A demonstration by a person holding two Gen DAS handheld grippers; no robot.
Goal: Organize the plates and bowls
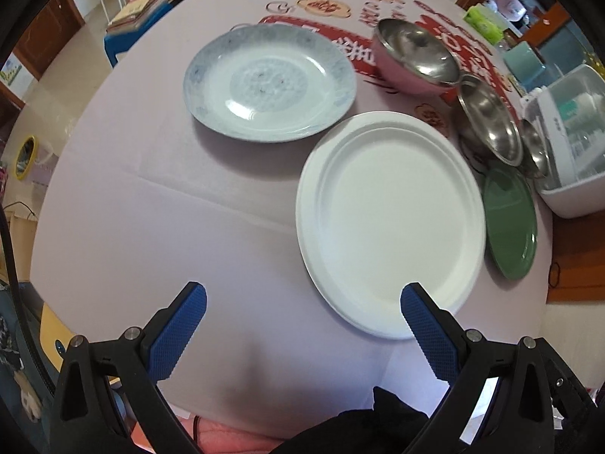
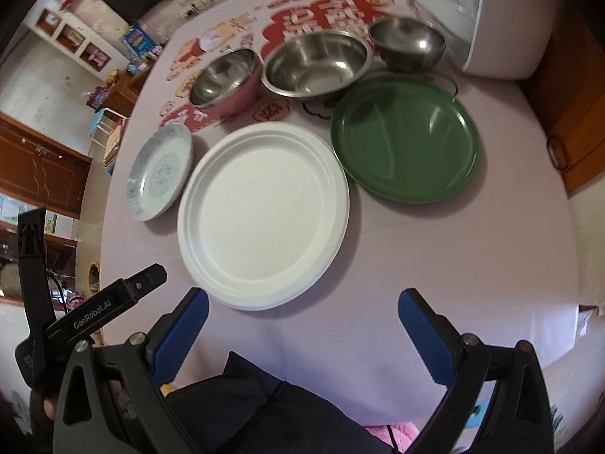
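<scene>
left wrist view
left gripper [image 1: 302, 302]: jaws spread wide, nothing between them, held above the table [image 1: 170, 208]
white plate [image 1: 389, 223]: ahead of the right-hand jaw, its near rim just past that fingertip
blue patterned plate [image 1: 270, 81]: farther ahead, roughly centred between the jaws, apart from the white plate
pink bowl [image 1: 412, 56]: far ahead, beyond the right-hand jaw
large steel bowl [image 1: 487, 121]: right of the pink bowl, just beyond the white plate
green plate [image 1: 510, 227]: outside the right-hand jaw, partly behind the white plate

right wrist view
right gripper [image 2: 302, 308]: jaws spread wide, empty, above the table
white plate [image 2: 262, 213]: straight ahead, nearer the left-hand jaw
green plate [image 2: 406, 140]: ahead of the right-hand jaw, just beside the white plate
blue patterned plate [image 2: 162, 170]: ahead, outside the left-hand jaw
pink bowl [image 2: 227, 81], large steel bowl [image 2: 317, 62], small steel bowl [image 2: 406, 43]: a row beyond the plates
</scene>
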